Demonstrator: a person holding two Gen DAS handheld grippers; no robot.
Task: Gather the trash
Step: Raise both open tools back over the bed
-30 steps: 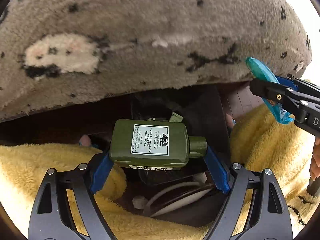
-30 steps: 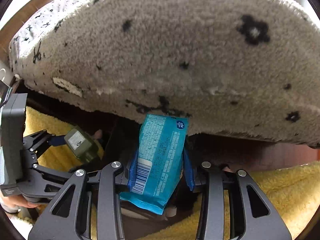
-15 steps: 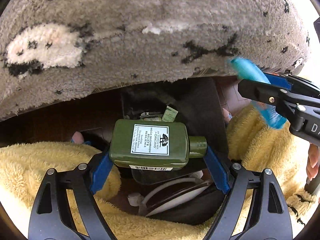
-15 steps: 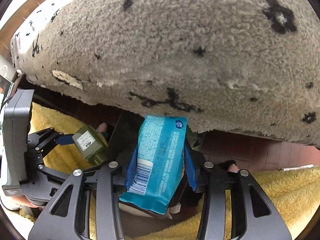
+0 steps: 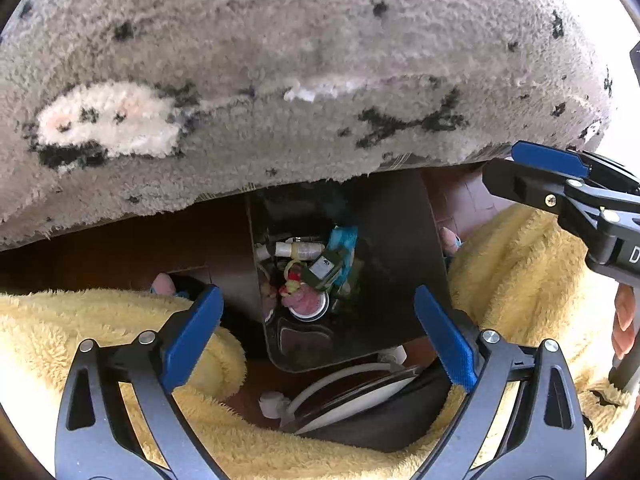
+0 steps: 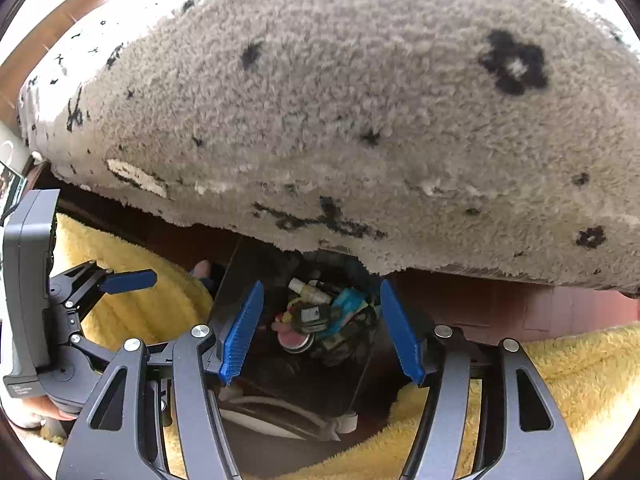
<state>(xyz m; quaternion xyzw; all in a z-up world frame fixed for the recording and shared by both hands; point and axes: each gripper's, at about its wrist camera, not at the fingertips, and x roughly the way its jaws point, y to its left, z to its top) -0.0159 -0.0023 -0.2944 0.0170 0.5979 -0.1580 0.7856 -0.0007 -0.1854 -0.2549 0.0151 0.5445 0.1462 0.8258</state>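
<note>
A shaggy grey rug (image 5: 304,64) with black marks and a white patch fills the upper part of both views, its edge hanging over a dark reddish floor (image 6: 500,300). Below it, yellow fleece fabric (image 5: 516,280) spreads on both sides of a dark trash bin (image 5: 396,264) that stands open between them.

The left gripper (image 5: 316,336) hangs above the bin with its 2 blue-padded fingers spread wide and nothing between them. The right gripper (image 6: 322,332) is also over the bin, its jaws wide apart and empty; in the left wrist view it reaches in from the right edge (image 5: 560,184).

Inside the bin lies a heap of trash. The green bottle (image 5: 325,268) with a white label lies tilted on top of the heap, touching the blue packet (image 5: 345,240) just beside it. In the right wrist view the same green bottle (image 6: 311,315) sits left of the blue packet (image 6: 349,305). A small white tube (image 5: 298,249) lies behind them, and a pink round item (image 5: 306,303) sits in front. A dark, white-rimmed lid (image 5: 360,396) lies near the bin's foot.
</note>
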